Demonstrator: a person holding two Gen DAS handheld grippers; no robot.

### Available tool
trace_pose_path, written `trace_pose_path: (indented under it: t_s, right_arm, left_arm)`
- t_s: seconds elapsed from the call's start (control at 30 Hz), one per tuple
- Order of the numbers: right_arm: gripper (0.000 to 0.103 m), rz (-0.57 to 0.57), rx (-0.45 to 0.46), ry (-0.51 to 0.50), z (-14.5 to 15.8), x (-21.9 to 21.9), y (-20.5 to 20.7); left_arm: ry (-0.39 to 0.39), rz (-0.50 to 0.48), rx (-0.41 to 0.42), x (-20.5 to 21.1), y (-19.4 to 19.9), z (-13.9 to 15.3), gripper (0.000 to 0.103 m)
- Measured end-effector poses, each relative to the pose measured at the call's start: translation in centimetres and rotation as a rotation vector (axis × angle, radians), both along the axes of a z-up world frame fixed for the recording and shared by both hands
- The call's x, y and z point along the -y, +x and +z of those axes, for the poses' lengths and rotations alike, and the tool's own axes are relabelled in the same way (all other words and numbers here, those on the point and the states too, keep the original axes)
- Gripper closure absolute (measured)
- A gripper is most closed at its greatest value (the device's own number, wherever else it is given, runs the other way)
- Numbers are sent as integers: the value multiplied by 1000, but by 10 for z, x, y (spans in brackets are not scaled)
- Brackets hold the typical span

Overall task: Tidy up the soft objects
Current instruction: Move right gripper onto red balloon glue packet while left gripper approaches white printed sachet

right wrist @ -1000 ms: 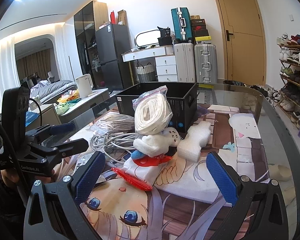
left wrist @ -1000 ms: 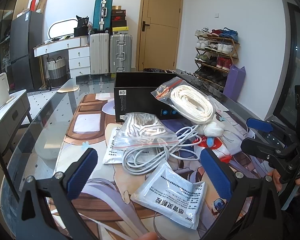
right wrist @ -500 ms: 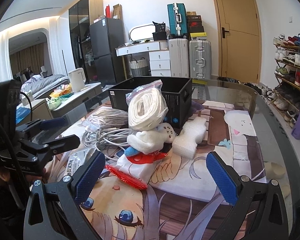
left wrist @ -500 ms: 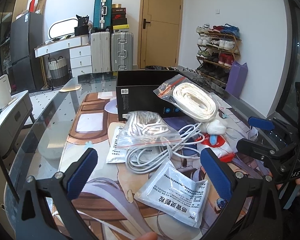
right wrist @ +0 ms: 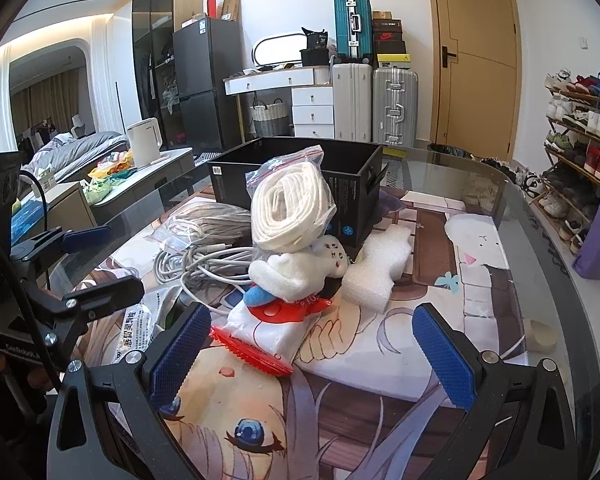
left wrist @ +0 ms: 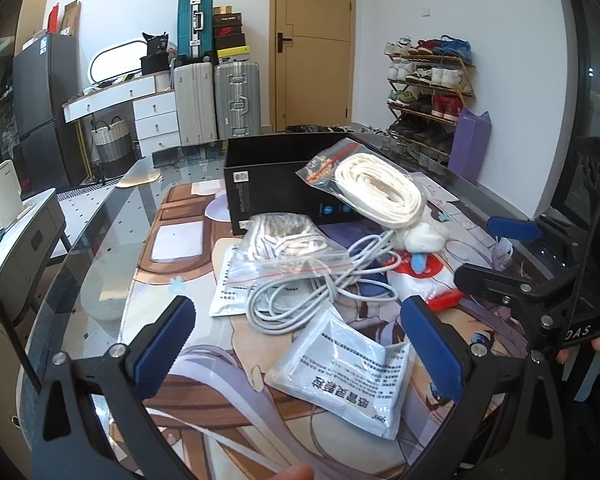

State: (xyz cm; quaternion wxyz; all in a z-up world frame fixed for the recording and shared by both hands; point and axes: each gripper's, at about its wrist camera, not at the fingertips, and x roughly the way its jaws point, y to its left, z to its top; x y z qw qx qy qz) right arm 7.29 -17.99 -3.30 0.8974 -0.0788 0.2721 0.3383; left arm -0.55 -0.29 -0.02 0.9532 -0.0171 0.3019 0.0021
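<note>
Glass table (right wrist: 512, 240) margins bare beside clutter (left wrist: 320, 264).

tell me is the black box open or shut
Open: the black box has no lid on, and its inner walls show. Its contents are out of sight.

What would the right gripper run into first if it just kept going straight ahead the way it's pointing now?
Most likely the red-edged white packet, lying just ahead of the open right gripper toward its left finger. Behind it sit the white plush toy and the foam block. Depth is uncertain in this fisheye view.
</note>
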Motion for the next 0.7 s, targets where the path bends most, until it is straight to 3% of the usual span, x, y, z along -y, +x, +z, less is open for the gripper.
trace_pose_path:
  t_s: [0.43, 0.7]
  right_arm:
    - [1, 25, -3, -49, 2, -9, -4]
    - [1, 27, -93, -50, -4, -16, 8]
  left_arm:
    - [10, -49, -51, 9, 2, -9, 0]
    - [3, -70, -80, 10, 4, -12, 0]
